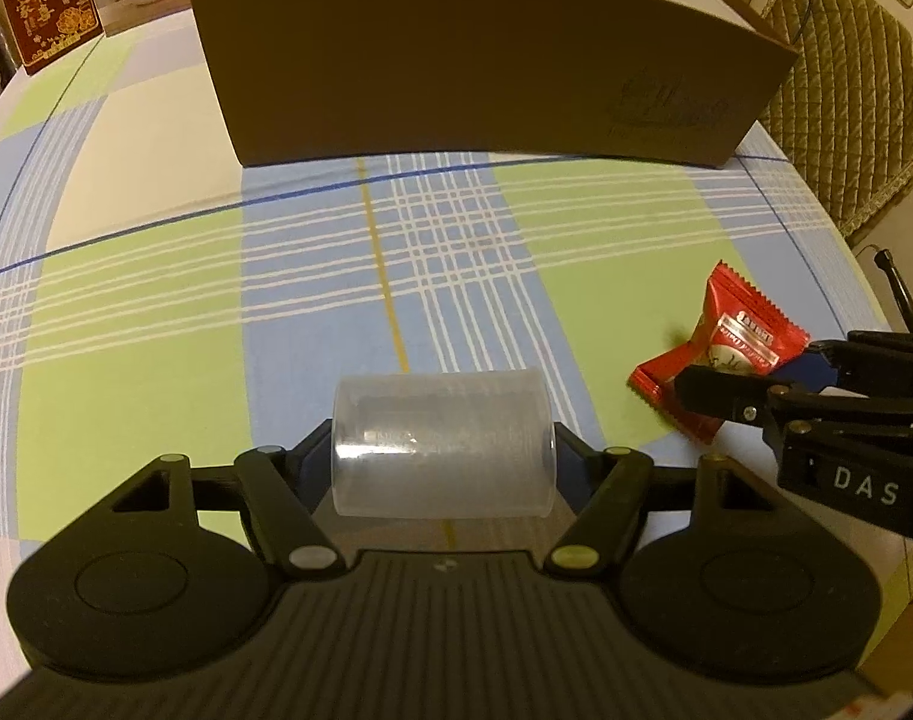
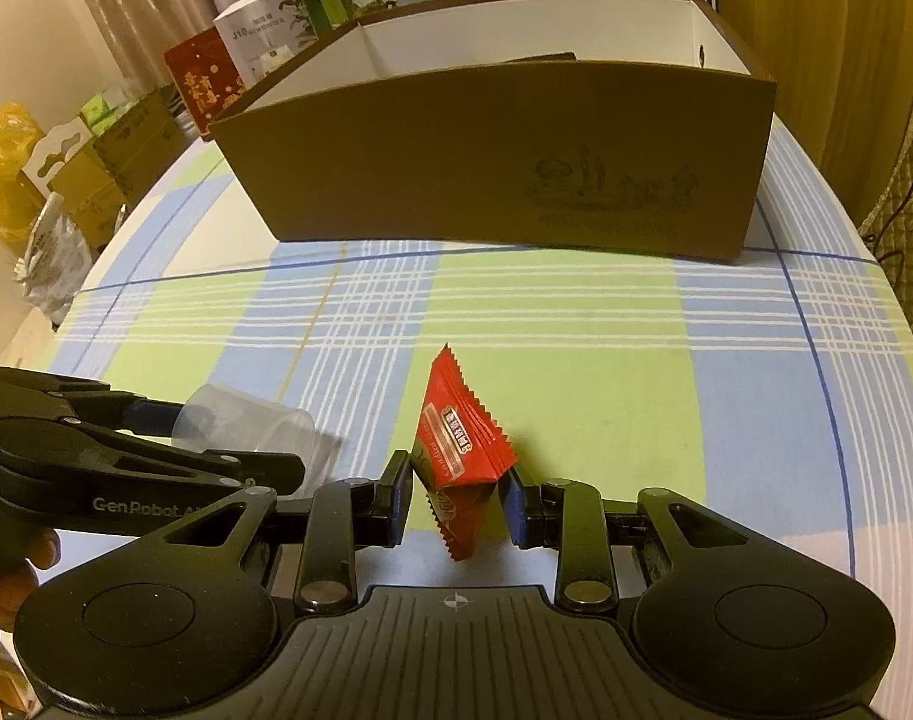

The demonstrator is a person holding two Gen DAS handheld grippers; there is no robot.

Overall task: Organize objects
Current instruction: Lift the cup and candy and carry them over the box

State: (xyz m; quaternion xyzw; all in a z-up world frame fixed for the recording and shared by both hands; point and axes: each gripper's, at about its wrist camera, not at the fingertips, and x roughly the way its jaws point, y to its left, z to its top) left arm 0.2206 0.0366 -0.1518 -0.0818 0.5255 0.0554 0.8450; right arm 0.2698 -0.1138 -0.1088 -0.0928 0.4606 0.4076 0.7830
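Left gripper (image 1: 444, 450): fingers clamped on a clear plastic cup (image 1: 443, 443), lying on its side across the fingers, low over the worktop (image 1: 156, 312) with its checked cloth. Right gripper (image 2: 454, 492): blue-padded fingers (image 2: 401, 498) set on either side of a red snack packet (image 2: 461, 456), touching or very nearly touching it; firm grasp cannot be confirmed. Packet standing on edge, tilted, on the cloth near the worktop's front right. Cup just left of the packet, apart from it. Brown cardboard box (image 2: 504, 162), open-topped with white interior, farther back on the worktop, well apart from both items.
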